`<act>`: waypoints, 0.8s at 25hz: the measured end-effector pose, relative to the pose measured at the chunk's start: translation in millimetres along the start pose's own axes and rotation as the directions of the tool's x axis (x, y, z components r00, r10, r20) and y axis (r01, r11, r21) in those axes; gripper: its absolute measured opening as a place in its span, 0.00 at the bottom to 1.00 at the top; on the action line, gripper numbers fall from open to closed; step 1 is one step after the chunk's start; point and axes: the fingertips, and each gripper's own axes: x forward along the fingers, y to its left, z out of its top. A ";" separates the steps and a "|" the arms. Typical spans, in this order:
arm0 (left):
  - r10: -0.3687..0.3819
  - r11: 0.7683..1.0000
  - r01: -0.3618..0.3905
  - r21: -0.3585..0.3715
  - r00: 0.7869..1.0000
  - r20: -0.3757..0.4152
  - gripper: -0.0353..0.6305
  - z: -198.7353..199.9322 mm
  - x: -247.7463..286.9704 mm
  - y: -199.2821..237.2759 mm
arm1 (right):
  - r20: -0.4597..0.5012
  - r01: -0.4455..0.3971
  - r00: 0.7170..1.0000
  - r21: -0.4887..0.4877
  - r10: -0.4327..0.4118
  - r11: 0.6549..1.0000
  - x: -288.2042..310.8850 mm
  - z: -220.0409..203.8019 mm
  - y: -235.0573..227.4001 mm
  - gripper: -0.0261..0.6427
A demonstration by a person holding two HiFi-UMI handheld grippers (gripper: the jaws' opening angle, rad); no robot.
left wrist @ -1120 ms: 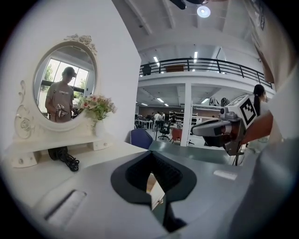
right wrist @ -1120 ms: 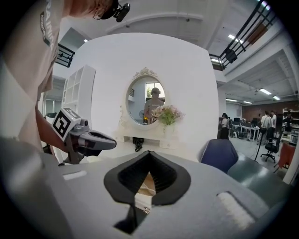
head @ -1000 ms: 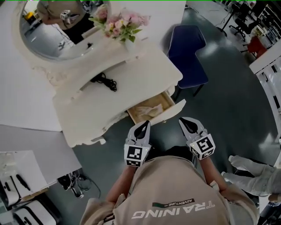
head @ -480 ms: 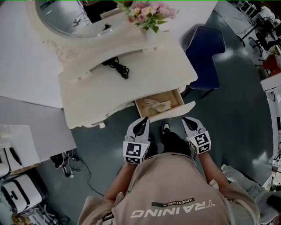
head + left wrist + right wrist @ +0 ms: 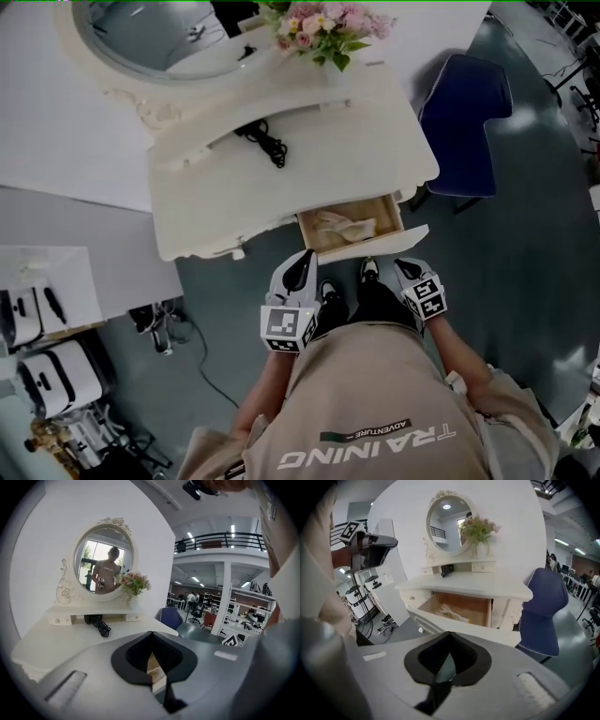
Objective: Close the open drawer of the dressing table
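Observation:
The cream dressing table (image 5: 234, 197) has its right-hand drawer (image 5: 313, 240) pulled out, with a crumpled pale cloth (image 5: 343, 223) inside. The white drawer front (image 5: 384, 244) faces me. My left gripper (image 5: 307, 256) hovers just short of the drawer's left corner, jaws together and holding nothing. My right gripper (image 5: 399, 265) sits close below the drawer front's right end, likewise shut and empty. In the right gripper view the open drawer (image 5: 480, 609) lies straight ahead beyond the shut right gripper (image 5: 449, 633). In the left gripper view the shut left gripper (image 5: 151, 633) points at the tabletop (image 5: 70, 637).
A blue chair (image 5: 466, 112) stands right of the table. On the tabletop lie a black cable (image 5: 265, 141) and a flower vase (image 5: 323, 28) before the oval mirror (image 5: 141, 37). White equipment (image 5: 52, 375) and floor cables (image 5: 169, 328) are at the left.
The table and drawer have come closer and lower in the head view. Both grippers now sit nearer the drawer front, still shut.

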 end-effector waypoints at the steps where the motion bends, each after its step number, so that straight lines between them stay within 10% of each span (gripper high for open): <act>1: 0.013 1.000 -0.013 -0.005 1.000 0.000 0.08 2.2 0.8 -0.9 | -0.024 -0.012 1.000 0.009 0.012 1.000 4.2 -7.9 -3.4 0.04; 20: 0.188 0.982 -0.189 -0.024 0.981 -0.044 0.08 5.9 1.4 0.6 | -0.209 -0.196 0.955 0.096 0.212 0.976 55.2 -46.3 -27.5 0.04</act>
